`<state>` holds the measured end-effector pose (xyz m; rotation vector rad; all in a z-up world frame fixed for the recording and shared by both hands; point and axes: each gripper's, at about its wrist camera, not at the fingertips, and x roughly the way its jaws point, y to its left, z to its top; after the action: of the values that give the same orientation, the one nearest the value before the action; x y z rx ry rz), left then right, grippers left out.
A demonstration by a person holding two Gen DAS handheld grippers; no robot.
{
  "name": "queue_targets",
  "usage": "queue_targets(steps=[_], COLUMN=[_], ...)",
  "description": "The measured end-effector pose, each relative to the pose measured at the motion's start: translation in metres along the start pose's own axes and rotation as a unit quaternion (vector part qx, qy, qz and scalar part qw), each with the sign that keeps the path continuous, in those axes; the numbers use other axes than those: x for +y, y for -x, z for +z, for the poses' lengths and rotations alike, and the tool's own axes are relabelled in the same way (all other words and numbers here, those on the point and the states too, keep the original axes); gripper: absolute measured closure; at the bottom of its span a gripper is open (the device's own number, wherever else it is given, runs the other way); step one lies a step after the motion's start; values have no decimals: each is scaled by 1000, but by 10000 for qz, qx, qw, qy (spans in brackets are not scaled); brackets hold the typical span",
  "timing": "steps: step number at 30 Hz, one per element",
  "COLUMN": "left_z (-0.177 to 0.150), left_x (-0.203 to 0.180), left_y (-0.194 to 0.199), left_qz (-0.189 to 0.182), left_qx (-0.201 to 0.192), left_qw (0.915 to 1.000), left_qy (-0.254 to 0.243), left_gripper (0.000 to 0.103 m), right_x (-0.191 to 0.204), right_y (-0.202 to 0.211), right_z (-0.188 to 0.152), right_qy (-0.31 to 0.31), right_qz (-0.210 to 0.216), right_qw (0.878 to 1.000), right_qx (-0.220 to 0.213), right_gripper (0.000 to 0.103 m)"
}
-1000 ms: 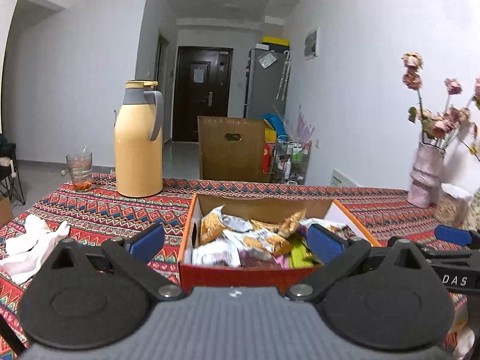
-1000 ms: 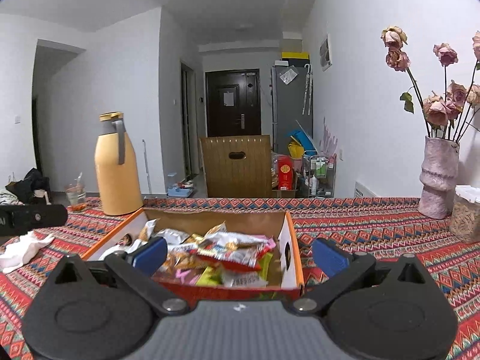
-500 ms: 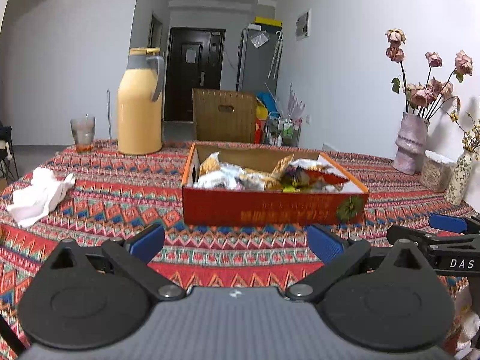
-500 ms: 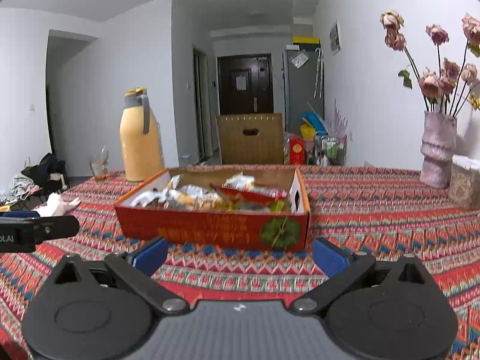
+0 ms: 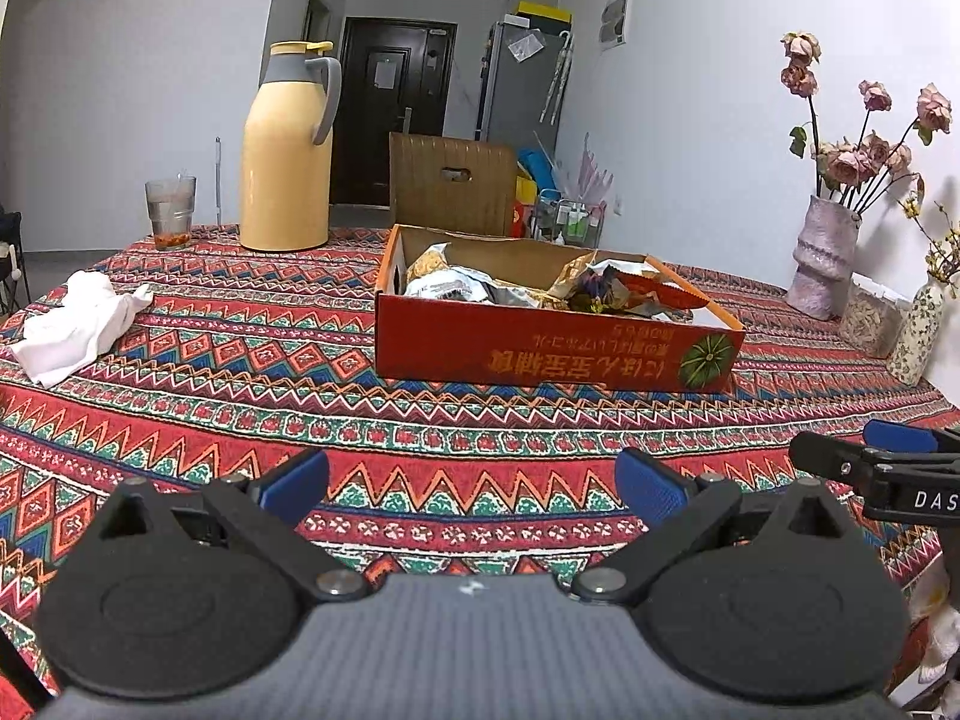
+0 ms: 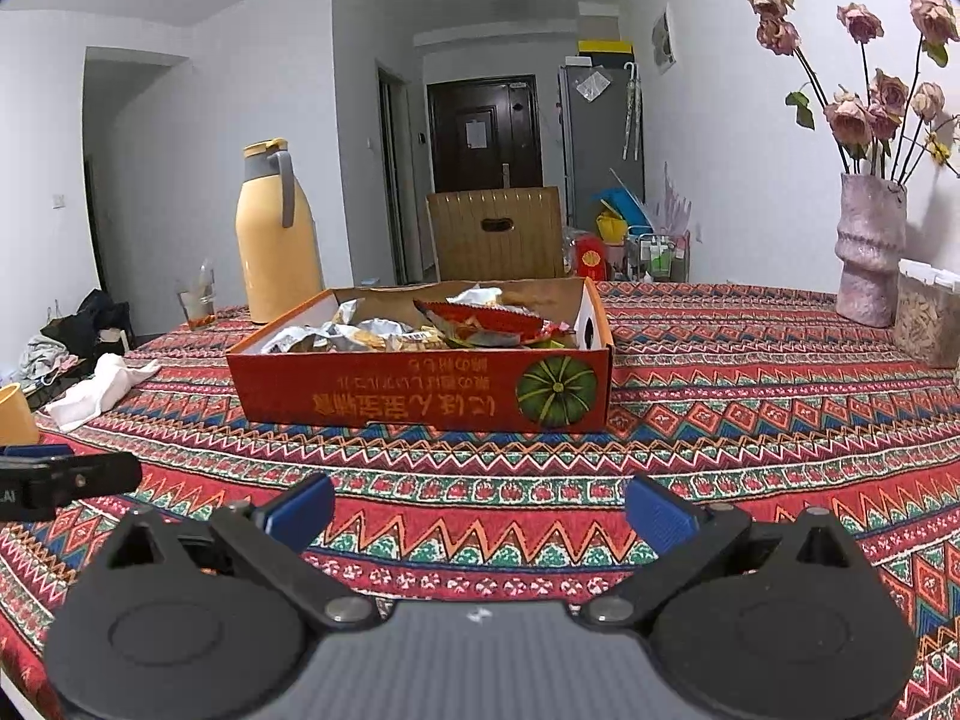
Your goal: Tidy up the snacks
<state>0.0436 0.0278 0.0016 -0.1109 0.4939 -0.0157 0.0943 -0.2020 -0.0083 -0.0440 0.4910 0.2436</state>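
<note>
Gaping wide, left tool (image 5: 471,489) and right tool (image 6: 480,507) hold nothing

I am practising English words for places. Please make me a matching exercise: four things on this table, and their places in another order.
Things:
1. tall yellow thermos jug
2. crumpled white cloth
3. pink ceramic vase
4. red cardboard snack box

Places:
A. far right, by the wall
B. centre of the table
C. left edge
D. far left, beside the drinking glass

Pairs: 1-D, 2-C, 3-A, 4-B
</note>
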Motion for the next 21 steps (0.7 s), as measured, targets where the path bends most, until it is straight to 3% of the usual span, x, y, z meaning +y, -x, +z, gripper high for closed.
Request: queue_targets(steps=[21], left_z=[-2], left_x=[-5], left_y=[-4], left_qz=[-52], left_qx=[77], left_qw=[10000], left_qy=[-30], left_gripper=[0], right_x=[-4], right_y=[-6], right_z=[-6], right_qy=[-55], right_qz=[-20], right_qw=[9999], right_qx=[129], right_gripper=[0])
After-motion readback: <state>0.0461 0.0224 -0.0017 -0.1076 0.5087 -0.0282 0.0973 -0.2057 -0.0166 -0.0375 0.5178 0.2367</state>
